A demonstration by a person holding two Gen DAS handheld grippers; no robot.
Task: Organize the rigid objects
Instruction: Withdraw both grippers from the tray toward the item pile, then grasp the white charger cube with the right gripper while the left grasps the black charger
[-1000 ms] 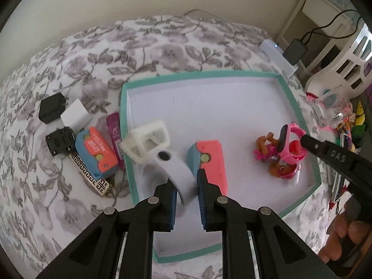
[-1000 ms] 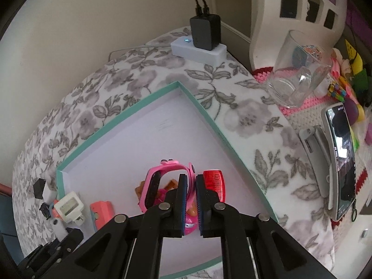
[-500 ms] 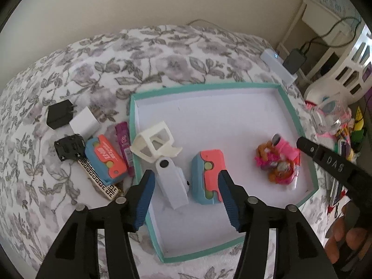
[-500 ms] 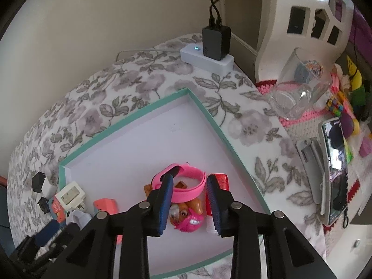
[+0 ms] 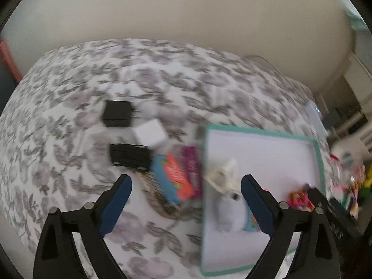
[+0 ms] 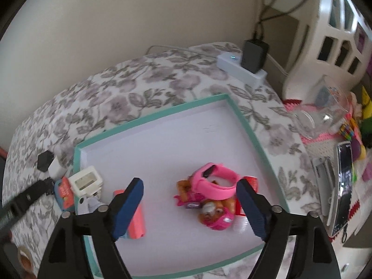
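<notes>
Both tongs are wide open and hold nothing: left tongs (image 5: 186, 200) over the tray's (image 6: 244, 121) nine o'clock edge, right tongs (image 6: 189, 200) over the pink watch (image 6: 216, 186).

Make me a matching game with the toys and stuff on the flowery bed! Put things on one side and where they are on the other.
Things:
1. pink watch band
2. black charger
3. black cube
4. phone

Places:
A. on the flowery cover, left of the tray
B. inside the tray
C. plugged into the white power strip
D. right of the tray, past the bed's edge

Pairs: 1-B, 2-C, 3-A, 4-D
</notes>
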